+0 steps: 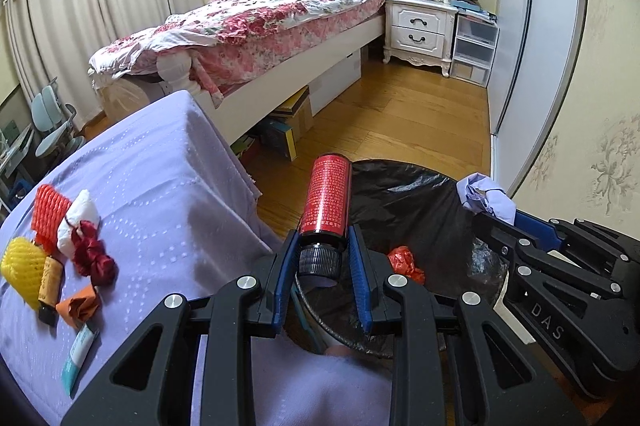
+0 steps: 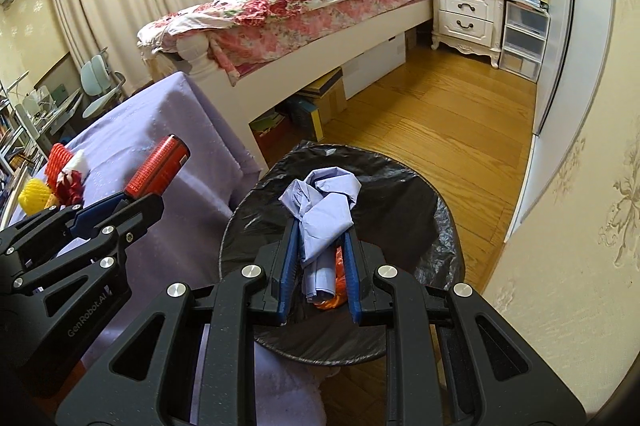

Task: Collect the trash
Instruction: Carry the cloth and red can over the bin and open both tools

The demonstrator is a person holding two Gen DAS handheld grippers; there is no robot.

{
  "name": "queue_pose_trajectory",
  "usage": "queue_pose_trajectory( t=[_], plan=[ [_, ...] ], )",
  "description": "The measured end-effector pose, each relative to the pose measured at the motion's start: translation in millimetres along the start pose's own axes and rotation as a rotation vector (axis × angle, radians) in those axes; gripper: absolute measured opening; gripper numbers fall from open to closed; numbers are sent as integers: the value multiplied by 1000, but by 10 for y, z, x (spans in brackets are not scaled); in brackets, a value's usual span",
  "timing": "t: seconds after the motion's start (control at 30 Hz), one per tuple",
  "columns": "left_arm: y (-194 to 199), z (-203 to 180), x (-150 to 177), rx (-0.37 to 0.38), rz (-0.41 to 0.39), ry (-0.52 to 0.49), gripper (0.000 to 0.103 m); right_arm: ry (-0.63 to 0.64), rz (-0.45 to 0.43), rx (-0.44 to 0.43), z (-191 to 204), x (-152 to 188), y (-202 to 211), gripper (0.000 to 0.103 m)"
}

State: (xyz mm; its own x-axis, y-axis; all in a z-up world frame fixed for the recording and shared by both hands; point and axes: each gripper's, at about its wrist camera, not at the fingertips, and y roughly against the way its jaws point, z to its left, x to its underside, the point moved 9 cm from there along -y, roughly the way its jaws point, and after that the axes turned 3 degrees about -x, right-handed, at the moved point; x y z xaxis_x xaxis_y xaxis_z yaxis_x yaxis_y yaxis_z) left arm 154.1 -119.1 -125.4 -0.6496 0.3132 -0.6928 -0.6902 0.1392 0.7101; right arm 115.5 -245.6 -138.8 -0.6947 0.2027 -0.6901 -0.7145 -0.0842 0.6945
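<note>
My left gripper (image 1: 322,244) is shut on a red bottle (image 1: 327,200) by its black cap, holding it over the near-left rim of the bin lined with a black bag (image 1: 404,194). The bottle also shows in the right wrist view (image 2: 158,168). My right gripper (image 2: 320,230) is shut on a crumpled lilac paper (image 2: 324,210) above the bin (image 2: 436,210); that paper also shows in the left wrist view (image 1: 486,196). An orange wrapper (image 1: 406,262) lies inside the bin.
A table with a lilac cloth (image 1: 160,186) stands left of the bin. On it lie orange netting (image 1: 50,210), yellow netting (image 1: 22,266), white paper (image 1: 80,220), a dark red scrap (image 1: 94,254), a cork (image 1: 50,280), orange paper (image 1: 78,306) and a small tube (image 1: 78,356). A bed (image 1: 256,22) is behind.
</note>
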Motion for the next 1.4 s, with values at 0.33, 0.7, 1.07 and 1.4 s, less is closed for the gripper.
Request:
queue_pose_trajectory(
  t=[0.33,0.7,1.07,1.4],
  plan=[
    [-77,-146,-7,-11,6,-38,30,-28,-7,22,-163,-51,-60,23],
    [70,-62,-15,-32,-23,-4,70,-44,-24,46,-243,-51,48,36],
    [291,250,70,-63,-32,47,71,-21,-32,19,2,-19,159,43],
    [502,870,429,-141,-6,136,71,28,-9,-47,469,78,194,45]
  ],
)
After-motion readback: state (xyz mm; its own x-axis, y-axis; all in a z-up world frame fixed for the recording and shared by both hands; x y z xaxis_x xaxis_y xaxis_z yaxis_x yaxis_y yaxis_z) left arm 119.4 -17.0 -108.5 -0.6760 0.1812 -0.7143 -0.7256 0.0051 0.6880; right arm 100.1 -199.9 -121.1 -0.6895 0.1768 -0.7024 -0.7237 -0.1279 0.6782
